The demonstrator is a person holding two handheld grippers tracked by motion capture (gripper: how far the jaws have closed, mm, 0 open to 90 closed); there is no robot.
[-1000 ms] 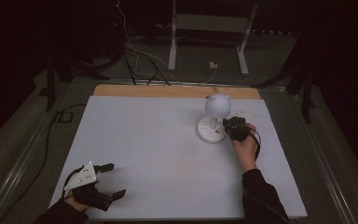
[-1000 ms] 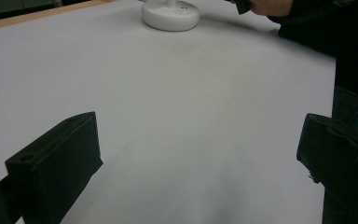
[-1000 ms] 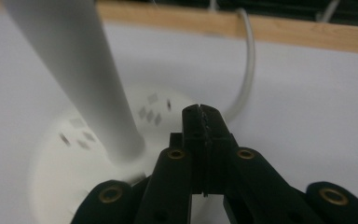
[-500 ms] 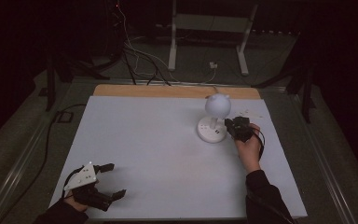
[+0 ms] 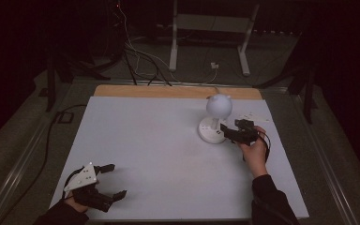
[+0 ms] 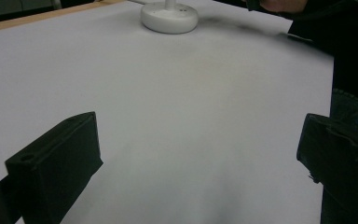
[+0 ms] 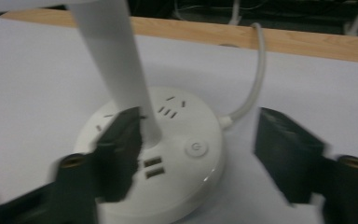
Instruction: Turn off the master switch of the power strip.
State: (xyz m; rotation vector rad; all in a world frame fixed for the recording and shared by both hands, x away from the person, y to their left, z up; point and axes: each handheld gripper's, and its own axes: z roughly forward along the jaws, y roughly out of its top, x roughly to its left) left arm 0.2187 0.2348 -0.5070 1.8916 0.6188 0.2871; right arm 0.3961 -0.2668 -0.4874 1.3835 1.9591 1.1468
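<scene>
Table: a big white sheet (image 5: 159, 154) is covering the top, with a wooden edge (image 5: 168, 91) peeking out along the 12 o'clock side.

Lamp: a small white desk lamp (image 5: 214, 123) is standing upright at roughly 2 o'clock on the sheet, round ball head on a straight stem over a flat round base.

Base details: in the right gripper view the base (image 7: 177, 154) is showing socket slots on top, two USB ports (image 7: 152, 167) on the front and a round power button (image 7: 196, 148).

Cord: a white cable (image 7: 254, 79) is running out of the base toward the wooden edge at 12 o'clock.

Right gripper: the right gripper (image 5: 226, 131) is sitting right beside the base on its 3 o'clock side, jaws spread wide and pointing at the lamp, nothing pinched. From its own camera one jaw is lying across the bottom of the stem; can't tell if it's actually touching.

Left gripper: the left gripper (image 5: 114, 181) is hanging out near the 7 o'clock corner, well apart from the lamp, jaws wide apart over bare sheet, holding nothing.

Floor: cables (image 5: 136, 51) and a white stand's legs (image 5: 208, 47) are lying beyond the table at 12 o'clock.
</scene>
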